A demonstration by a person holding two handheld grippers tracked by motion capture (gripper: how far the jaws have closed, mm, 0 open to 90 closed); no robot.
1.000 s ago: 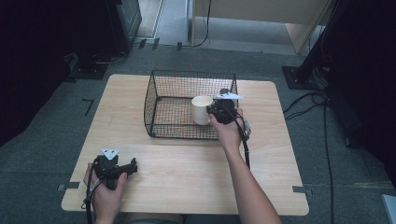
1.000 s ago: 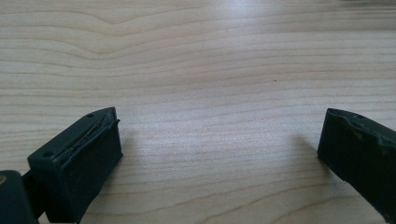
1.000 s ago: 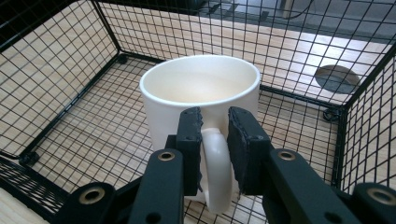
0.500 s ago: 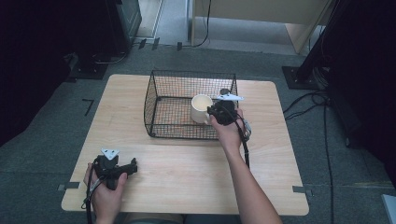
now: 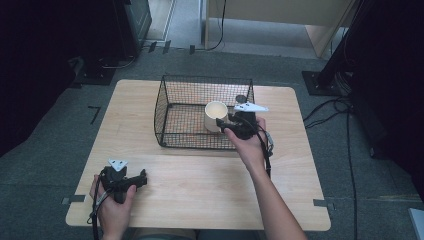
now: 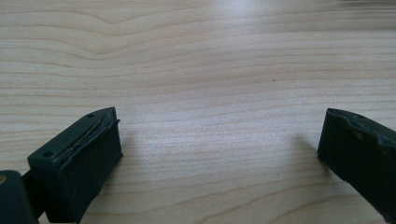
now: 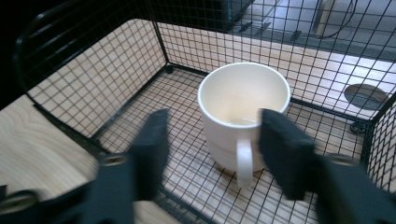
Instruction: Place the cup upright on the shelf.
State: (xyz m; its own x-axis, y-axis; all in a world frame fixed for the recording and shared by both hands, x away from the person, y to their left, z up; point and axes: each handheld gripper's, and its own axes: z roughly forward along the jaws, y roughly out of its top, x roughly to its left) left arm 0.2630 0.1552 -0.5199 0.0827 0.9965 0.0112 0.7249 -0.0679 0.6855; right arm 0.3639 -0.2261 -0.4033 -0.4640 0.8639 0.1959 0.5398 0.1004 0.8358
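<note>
At frame centre, the right claw (image 5: pixel 226 126) gaped wide beside the white ceramic mug (image 5: pixel 215 115) inside the black wire basket (image 5: pixel 165 107); the left claw (image 6: pixel 219 154), lower left, stood wide over the pale wooden tabletop (image 5: pixel 200 175).

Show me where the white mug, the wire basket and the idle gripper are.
White mug (image 7: pixel 233 122): right gripper view, outer wall.
Wire basket (image 5: pixel 165 107): high view, left wall.
Left gripper (image 5: pixel 143 178): high view, between its fingertips.

Mug in basket, far on the worktop

The mug (image 5: pixel 216 115) stands in the wire basket's (image 5: pixel 172 97) right part; the left claw (image 5: pixel 141 179) lies near-left on the worktop (image 5: pixel 200 180).
</note>
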